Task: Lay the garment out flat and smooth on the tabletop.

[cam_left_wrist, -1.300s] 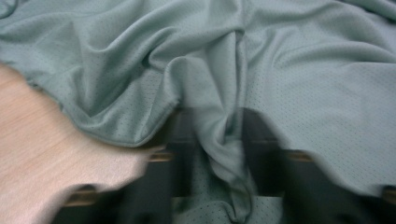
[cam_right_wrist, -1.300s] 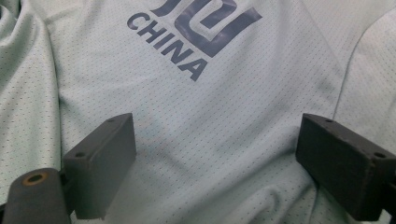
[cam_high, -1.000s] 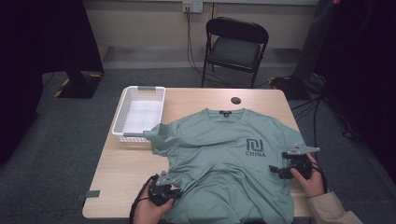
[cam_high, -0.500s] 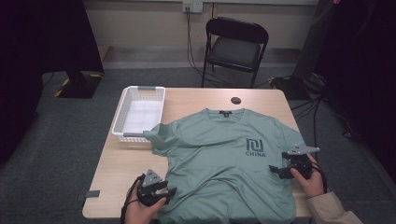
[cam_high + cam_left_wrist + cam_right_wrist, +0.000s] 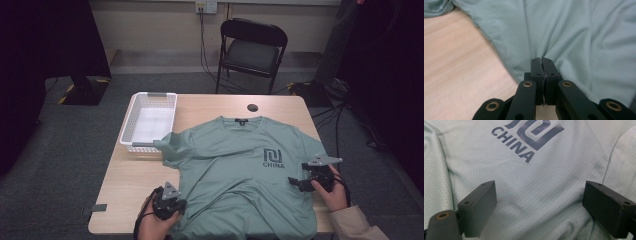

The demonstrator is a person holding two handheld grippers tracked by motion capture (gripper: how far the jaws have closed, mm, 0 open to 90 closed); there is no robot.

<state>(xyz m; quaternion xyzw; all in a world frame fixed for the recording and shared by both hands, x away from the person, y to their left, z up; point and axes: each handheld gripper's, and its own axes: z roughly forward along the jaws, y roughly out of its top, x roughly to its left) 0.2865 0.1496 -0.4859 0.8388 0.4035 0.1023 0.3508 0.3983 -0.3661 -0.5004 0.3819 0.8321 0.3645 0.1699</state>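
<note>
The green T-shirt (image 5: 240, 170) lies spread face up across the middle of the surface (image 5: 125, 185), collar toward the far edge, its hem hanging over the near edge, one sleeve lapping the white basket (image 5: 148, 120) at the far left corner. At the near left, the left gripper (image 5: 176, 206) has just been closing, and its fingers (image 5: 536, 70) are now pinched tight on a fold of the shirt's side edge; in the left gripper view the cloth puckers right at their tips. Over by the right edge, the right gripper (image 5: 296, 183) rests on the fabric just below the printed "CHINA" logo (image 5: 272, 159), its fingers (image 5: 477, 206) spread wide with cloth lying loose between them, nothing caught.

To my eye this is the taking-hold step ahead of a fold: one side is secured, the other not yet. The next move would call for the right fingers to close on the shirt's right side, gathering a similar pinch, so both sides can lift evenly without dragging the shirt askew.
</note>
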